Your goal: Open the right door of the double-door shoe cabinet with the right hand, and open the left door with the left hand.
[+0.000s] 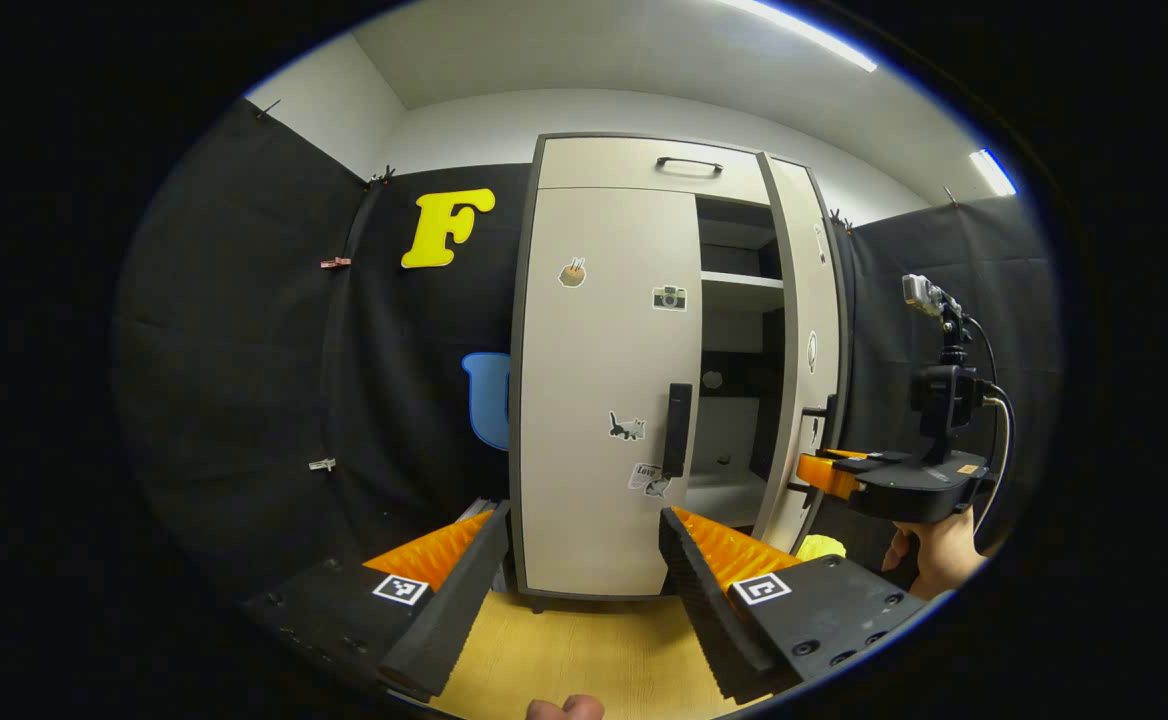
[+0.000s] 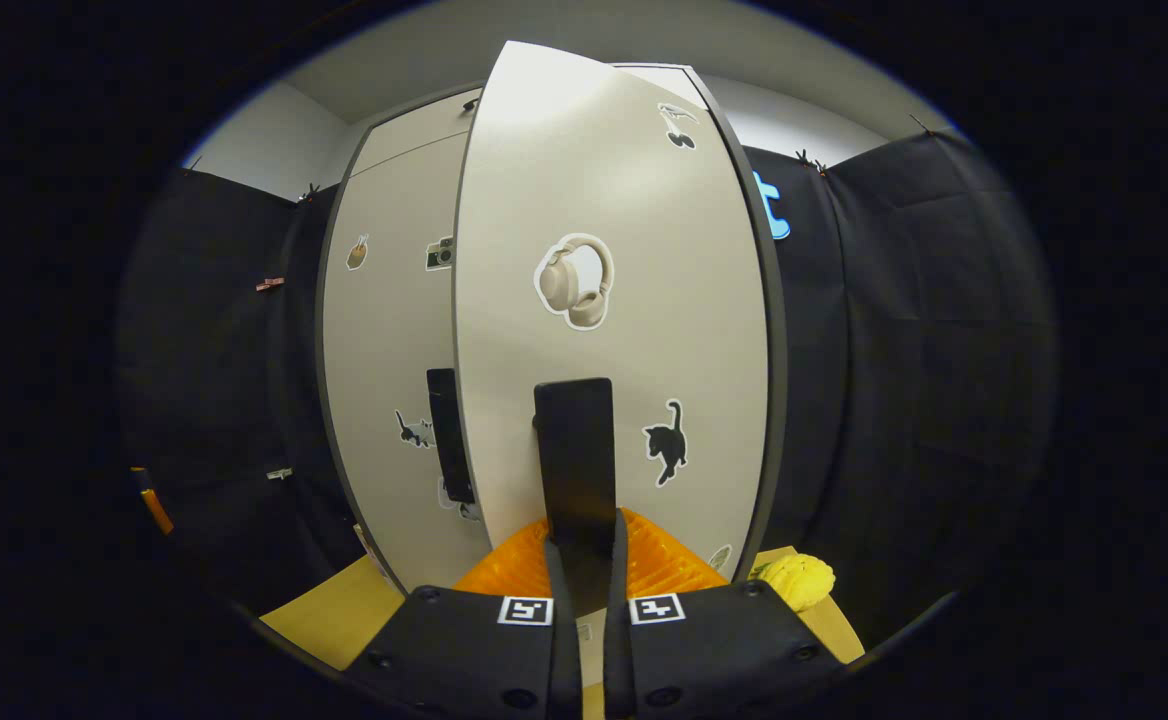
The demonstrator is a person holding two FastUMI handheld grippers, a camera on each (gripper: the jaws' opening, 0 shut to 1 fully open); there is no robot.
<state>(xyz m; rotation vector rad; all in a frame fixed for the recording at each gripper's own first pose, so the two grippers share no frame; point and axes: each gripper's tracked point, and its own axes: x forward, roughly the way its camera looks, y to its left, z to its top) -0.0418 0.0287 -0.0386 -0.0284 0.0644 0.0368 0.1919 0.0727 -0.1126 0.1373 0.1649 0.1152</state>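
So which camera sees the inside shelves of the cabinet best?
The left gripper view: past the swung-out right door, the shelves show in the open gap. In the right gripper view, that door's front blocks the inside completely.

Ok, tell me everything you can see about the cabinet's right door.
The right door is a tall, smooth, pale beige panel with a dark edge, looking like laminated board. It stands swung partly open, exposing shelves inside in the left gripper view. Stickers on its face include headphones and a black cat. Its dark vertical handle sits between the closed fingers of the right gripper, which grips it.
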